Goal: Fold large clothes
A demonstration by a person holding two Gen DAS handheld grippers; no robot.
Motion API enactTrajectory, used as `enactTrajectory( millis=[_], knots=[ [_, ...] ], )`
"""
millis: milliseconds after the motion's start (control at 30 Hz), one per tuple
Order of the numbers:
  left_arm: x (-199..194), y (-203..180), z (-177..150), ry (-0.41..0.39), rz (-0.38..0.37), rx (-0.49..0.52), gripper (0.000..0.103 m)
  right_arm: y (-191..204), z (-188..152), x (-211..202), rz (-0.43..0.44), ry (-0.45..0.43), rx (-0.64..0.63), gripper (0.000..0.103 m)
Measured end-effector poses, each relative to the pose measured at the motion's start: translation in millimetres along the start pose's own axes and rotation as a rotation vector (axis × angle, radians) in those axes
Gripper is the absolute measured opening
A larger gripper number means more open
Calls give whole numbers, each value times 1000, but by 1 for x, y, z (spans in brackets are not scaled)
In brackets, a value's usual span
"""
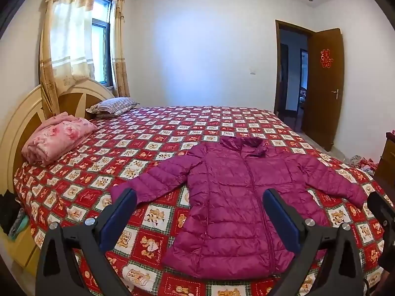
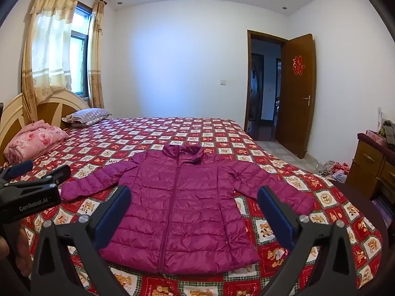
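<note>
Magenta puffer jacket [image 1: 237, 212] lies flat on the bed [image 1: 138, 148], both tongs [image 1: 200, 212] [image 2: 193, 209] spread, empty.

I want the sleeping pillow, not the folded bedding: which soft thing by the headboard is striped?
The striped pillow, lying flat farther along the headboard, toward the window. The nearer pink floral bundle is folded bedding.
</note>
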State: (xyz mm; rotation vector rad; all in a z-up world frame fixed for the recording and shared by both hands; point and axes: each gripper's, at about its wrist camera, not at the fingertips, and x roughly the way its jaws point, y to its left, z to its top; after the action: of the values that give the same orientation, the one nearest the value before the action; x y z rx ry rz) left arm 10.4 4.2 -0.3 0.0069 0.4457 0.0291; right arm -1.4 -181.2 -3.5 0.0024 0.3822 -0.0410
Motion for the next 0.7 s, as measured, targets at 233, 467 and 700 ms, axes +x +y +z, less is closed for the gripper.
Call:
enactTrajectory(
  millis=[233,467,700],
  knots=[
    [4,3,-1,7,11,2,102,0,-2,5,-2,13,2,103],
    [5,3,-3,8,17,2,102,0,-2,5,-2,15,4,103],
    [6,5,-3,7,20,1,102,0,-3,5,-3,16,4,103]
  ],
)
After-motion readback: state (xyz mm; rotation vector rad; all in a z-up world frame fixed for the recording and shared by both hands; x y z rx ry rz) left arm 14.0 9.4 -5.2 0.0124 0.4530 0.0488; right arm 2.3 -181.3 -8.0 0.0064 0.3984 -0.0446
